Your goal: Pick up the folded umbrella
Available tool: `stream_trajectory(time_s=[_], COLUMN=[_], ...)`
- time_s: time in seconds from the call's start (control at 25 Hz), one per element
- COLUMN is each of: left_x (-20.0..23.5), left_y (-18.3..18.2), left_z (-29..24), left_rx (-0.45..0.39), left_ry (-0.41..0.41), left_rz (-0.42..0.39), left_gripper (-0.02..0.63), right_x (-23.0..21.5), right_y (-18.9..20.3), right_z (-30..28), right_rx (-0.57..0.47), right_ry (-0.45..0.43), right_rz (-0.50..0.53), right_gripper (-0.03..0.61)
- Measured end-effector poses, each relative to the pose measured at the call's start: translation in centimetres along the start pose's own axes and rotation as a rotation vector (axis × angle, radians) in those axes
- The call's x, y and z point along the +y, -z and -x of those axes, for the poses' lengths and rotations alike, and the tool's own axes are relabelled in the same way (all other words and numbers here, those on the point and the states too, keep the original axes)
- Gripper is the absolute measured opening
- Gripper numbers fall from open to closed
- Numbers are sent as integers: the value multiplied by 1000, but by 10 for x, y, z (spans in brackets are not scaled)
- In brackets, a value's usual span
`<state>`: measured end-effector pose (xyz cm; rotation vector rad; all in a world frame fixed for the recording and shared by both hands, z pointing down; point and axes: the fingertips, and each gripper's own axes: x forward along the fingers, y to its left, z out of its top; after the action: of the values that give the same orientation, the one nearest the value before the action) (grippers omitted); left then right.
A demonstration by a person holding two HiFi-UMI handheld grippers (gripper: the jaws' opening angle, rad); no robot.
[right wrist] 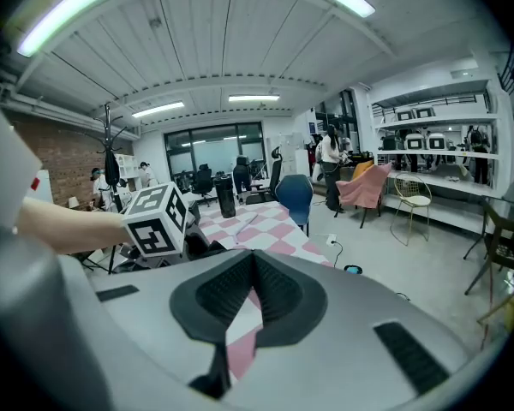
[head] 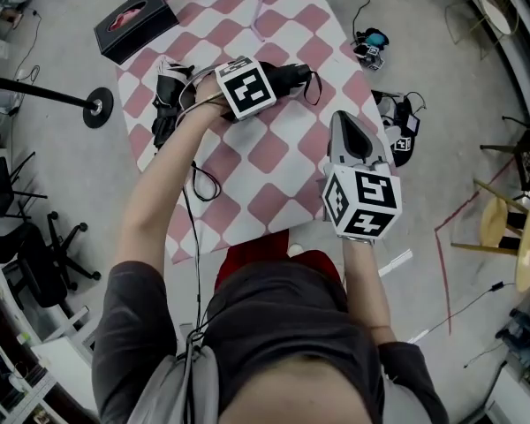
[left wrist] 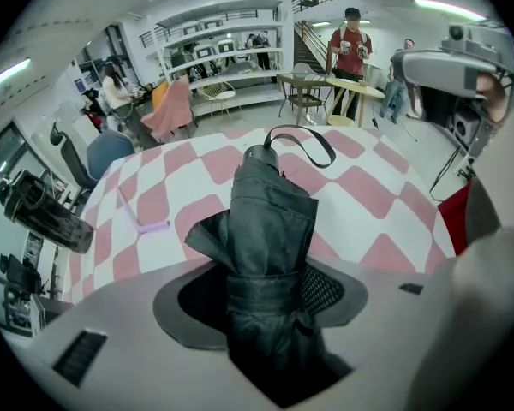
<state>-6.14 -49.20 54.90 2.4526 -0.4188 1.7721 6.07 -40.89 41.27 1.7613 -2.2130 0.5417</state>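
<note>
The folded black umbrella (left wrist: 270,221) lies on the pink-and-white checked table (head: 274,153), its wrist strap (left wrist: 301,141) at the far end. My left gripper (left wrist: 265,302) points steeply down over it and is shut on the umbrella's wrapped body, both pads against the fabric. From the head view the umbrella (head: 293,78) pokes out to the right from under the left gripper's marker cube (head: 246,87). My right gripper (head: 343,124) hovers near the table's right edge, apart from the umbrella. Its jaws meet at the tips, shut with nothing between them (right wrist: 253,264).
A black tissue box (head: 134,23) sits at the table's far left corner, and a black bundle (head: 168,95) lies left of the left gripper. A purple stick (head: 259,11) lies farther back. A black bag (head: 397,129) is on the floor to the right, near chairs (head: 512,228).
</note>
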Motion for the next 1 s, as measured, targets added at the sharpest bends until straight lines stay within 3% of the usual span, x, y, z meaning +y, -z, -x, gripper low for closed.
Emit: stream_trajectory(time_s=[0.2, 0.52, 1.0], left_x=[-1, -3, -23], left_y=[-13, -37, -37], left_z=[23, 72, 138], left_rx=[-62, -238, -386], left_ry=[-44, -129, -268], left_rz=[34, 139, 287], left_gripper=[244, 244, 244], right_x=[-2, 1, 13], right_y=[-7, -18, -32], right_z=[12, 35, 73], right_rx=[-27, -69, -138], right_ry=[5, -11, -58], right_rz=[2, 12, 42], right_gripper=[18, 18, 18])
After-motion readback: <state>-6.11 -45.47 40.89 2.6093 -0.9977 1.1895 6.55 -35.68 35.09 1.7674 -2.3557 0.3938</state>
